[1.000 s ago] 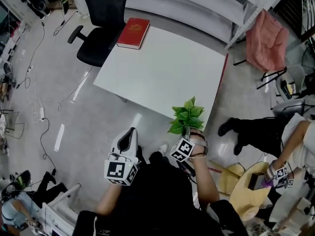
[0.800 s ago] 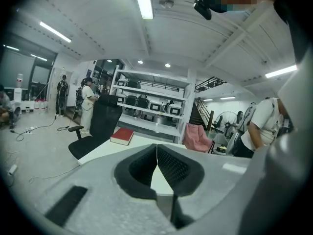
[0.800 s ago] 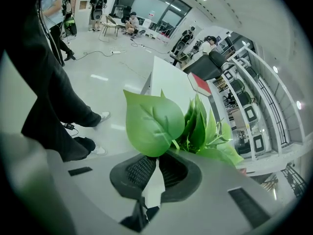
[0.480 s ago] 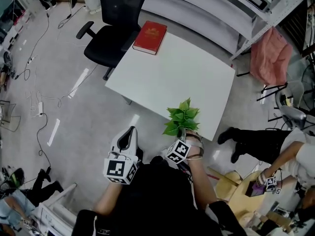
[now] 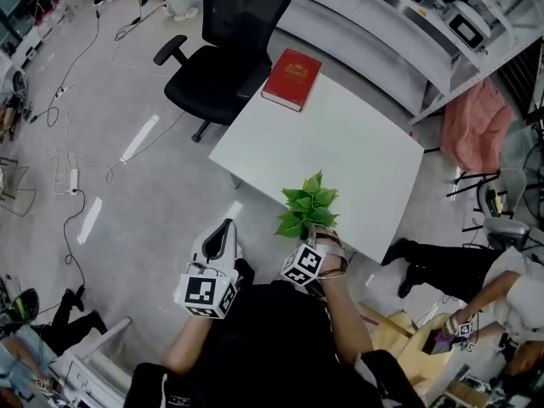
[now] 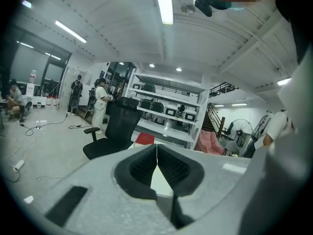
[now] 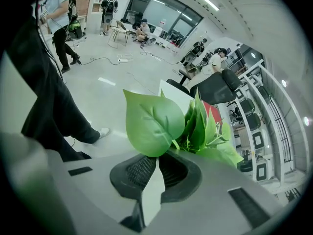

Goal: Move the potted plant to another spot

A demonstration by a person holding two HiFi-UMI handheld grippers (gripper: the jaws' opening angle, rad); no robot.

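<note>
The potted plant (image 5: pixel 308 206) has bright green leaves and hangs in the air just before the near edge of the white table (image 5: pixel 340 143). My right gripper (image 5: pixel 317 233) is shut on it. In the right gripper view the leaves (image 7: pixel 156 124) rise over the jaws and a white piece of the pot (image 7: pixel 152 192) sits between them at my right gripper (image 7: pixel 157 169). My left gripper (image 5: pixel 223 229) hangs over the floor to the plant's left, shut and empty. In its own view my left gripper (image 6: pixel 157 161) shows its pads pressed together.
A red book (image 5: pixel 291 78) lies at the table's far corner, next to a black office chair (image 5: pixel 229 53). White shelves (image 5: pixel 399 11) run behind the table. A seated person's legs (image 5: pixel 442 253) and a pink cloth (image 5: pixel 478 126) are at the right. Cables (image 5: pixel 72 181) trail over the floor on the left.
The table, book and chair have slid right and down in the head view. The plant stays in my right gripper, slightly further left. The left gripper has hardly moved.
</note>
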